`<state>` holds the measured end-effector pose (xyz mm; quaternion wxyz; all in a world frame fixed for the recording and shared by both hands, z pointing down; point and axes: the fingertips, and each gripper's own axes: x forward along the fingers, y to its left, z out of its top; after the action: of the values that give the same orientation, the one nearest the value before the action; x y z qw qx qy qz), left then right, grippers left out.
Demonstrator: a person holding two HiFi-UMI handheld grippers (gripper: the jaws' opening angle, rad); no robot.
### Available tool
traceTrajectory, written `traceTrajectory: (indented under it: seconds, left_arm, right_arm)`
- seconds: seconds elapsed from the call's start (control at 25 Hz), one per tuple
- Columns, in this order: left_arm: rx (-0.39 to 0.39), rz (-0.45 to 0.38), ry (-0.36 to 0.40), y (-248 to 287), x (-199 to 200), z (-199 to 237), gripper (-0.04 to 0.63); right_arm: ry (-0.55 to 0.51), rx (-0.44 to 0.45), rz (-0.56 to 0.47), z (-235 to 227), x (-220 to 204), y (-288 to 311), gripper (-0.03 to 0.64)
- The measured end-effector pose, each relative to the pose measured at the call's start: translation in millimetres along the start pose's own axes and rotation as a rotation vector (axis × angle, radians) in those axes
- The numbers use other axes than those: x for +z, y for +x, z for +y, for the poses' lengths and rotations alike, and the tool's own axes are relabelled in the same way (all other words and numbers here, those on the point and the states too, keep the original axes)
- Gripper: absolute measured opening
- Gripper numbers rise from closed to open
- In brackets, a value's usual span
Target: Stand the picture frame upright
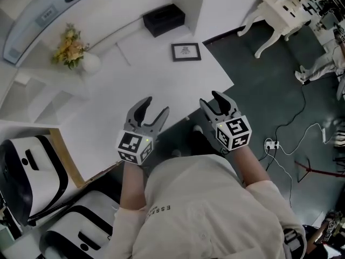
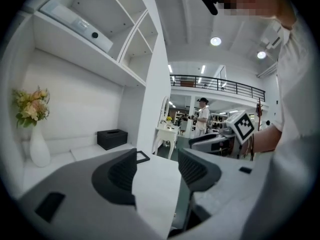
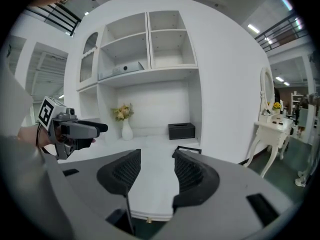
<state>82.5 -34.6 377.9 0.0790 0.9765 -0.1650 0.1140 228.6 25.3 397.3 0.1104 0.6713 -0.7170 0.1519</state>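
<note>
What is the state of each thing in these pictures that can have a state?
Small black rectangular picture frame: lying flat on the white table, not held.
White ceramic vase: upright, holding pale flowers.
Black tissue box: resting on the table, untouched.
Left gripper: jaws apart, empty.
Right gripper: jaws apart, empty.

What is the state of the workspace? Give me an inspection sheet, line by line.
Surface: white table, no spills seen.
Job's things: picture frame lying flat, face up, near the table's far right edge, untouched.
Clutter: black box behind the frame; vase of flowers at far left.
Grippers: left gripper and right gripper both open, empty, over the near edge.
Cables: cable loose on the dark floor right of the table; none on the table.
Surroundings: white shelves above; ornate side table beyond.
</note>
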Motion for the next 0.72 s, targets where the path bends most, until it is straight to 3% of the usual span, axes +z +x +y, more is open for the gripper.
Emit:
traceTrajectory:
  seconds: [0.28,0.44,0.72]
  left_arm:
    - [0.055,-0.012,-0.050,49.7,11.0,32.1,0.253]
    - [0.125,-0.012,-0.080,82.6,19.2,54.3,0.253]
    - [0.211,-0.014,-0.127,137.8,22.3,74.1,0.252]
  right_arm:
    - [-0.019,0.047,0.055,-52.0,8.1,63.8,0.218]
    - [-0.037,0.095,0.102,-84.8,13.6,99.7,0.218]
    - [-0.049,0.164,0.238,-139.8,0.3,158.1,0.218]
